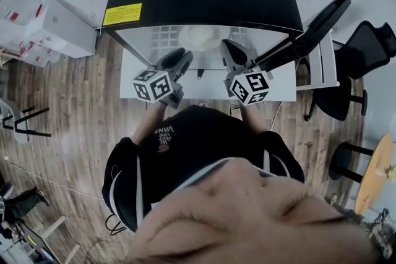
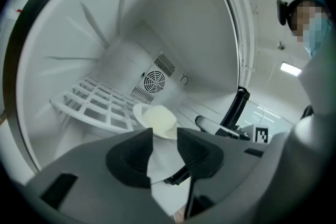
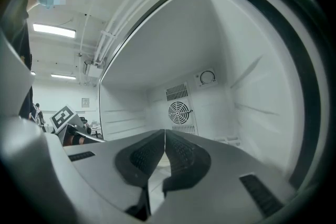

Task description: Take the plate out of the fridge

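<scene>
Left tongs (image 2: 165, 134) gape open at the fridge (image 2: 199, 34) mouth, pale plate (image 2: 157, 119) just ahead inside the fridge, right tongs (image 3: 165, 136) shut and empty.

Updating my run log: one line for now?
left gripper open, facing plate | right gripper shut, empty | plate inside open fridge

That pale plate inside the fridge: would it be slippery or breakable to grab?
The plate looks smooth and rigid, so probably slippery at its thin rim and perhaps breakable if dropped. It seems to lie flat in the fridge, so it should slide rather than roll.
</scene>
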`<state>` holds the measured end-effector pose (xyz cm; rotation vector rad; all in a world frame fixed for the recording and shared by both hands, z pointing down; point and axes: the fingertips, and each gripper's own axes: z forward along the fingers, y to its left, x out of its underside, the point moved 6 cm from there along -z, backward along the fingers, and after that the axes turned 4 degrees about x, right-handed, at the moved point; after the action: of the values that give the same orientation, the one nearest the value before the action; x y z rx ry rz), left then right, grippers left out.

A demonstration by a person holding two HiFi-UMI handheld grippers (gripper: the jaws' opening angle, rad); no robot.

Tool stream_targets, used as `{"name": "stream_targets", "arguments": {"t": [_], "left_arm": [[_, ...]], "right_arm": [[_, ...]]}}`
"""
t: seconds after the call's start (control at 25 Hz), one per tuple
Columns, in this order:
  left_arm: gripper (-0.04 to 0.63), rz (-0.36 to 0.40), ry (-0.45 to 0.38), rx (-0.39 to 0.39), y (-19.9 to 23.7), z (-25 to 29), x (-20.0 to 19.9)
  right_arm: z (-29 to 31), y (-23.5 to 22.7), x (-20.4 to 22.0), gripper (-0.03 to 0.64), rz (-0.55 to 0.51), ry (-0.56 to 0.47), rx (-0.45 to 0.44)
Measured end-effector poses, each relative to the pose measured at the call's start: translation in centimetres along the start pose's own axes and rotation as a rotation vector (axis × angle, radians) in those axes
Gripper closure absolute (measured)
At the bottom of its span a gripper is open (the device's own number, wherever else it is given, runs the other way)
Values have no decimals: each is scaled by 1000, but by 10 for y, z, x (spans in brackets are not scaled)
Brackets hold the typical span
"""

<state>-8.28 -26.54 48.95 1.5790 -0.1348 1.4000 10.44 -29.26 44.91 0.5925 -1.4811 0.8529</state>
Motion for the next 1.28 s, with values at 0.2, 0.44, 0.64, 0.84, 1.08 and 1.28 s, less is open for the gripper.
{"name": "stream_targets", "arguments": {"t": [0.2,0.44,0.64,0.84,1.08,1.28], "left_arm": [[462,-166,-31,24,1,4,0],[443,-393,-71,54,-1,7,3],[443,-518,-94,77,0,13,7],[443,-595,-112,79,0,17,6],[443,-680,-147,55,6,19,5],[443,-743,-160,45,10,21,5]], "right_arm": [[-2,-2,0,604,-2,-4,7],[-1,-2,-1,604,2,-10,5],[-2,-4,0,604,8,-11,10],[-3,-5,0,604,11,-17,14],[-5,-6,1,604,15,-16,14],[-6,-7,1,604,15,-14,16]]}}
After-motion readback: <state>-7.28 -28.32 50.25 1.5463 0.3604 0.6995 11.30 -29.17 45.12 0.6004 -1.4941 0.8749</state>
